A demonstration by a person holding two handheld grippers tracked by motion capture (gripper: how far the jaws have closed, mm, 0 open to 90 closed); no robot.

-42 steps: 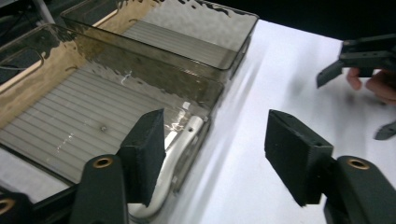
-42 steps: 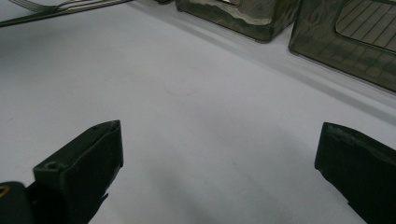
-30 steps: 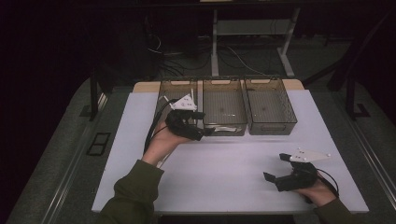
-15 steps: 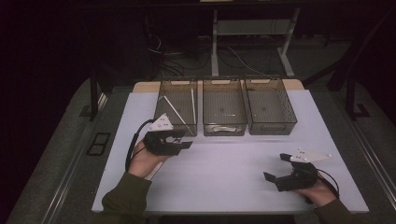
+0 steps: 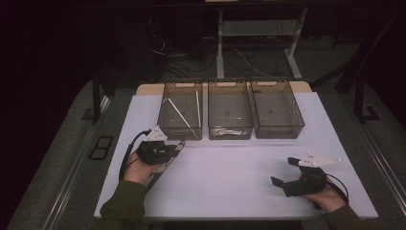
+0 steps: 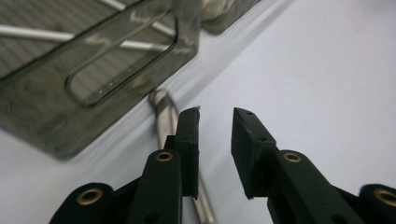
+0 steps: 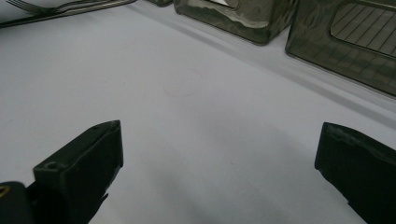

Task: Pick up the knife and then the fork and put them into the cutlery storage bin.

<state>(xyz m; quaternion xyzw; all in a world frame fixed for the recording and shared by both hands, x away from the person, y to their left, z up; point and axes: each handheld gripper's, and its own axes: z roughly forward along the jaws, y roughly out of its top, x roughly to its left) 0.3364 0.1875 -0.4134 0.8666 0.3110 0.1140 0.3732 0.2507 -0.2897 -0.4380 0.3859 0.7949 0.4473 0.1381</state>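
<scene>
From the high view I am bringing the left gripper (image 5: 176, 147) down beside the left bin (image 5: 181, 111). In the left gripper view its jaws, just closing, are narrowing with nothing between, a metal utensil handle (image 6: 161, 109) lying just outside them; I judge realigning comes next. In the right gripper view the right gripper (image 7: 219, 158) is resting wide, empty.

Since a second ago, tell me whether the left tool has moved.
Yes. The left tool has drawn back from over the left bin toward the table's near edge, its jaws just closing with nothing between them.
</scene>
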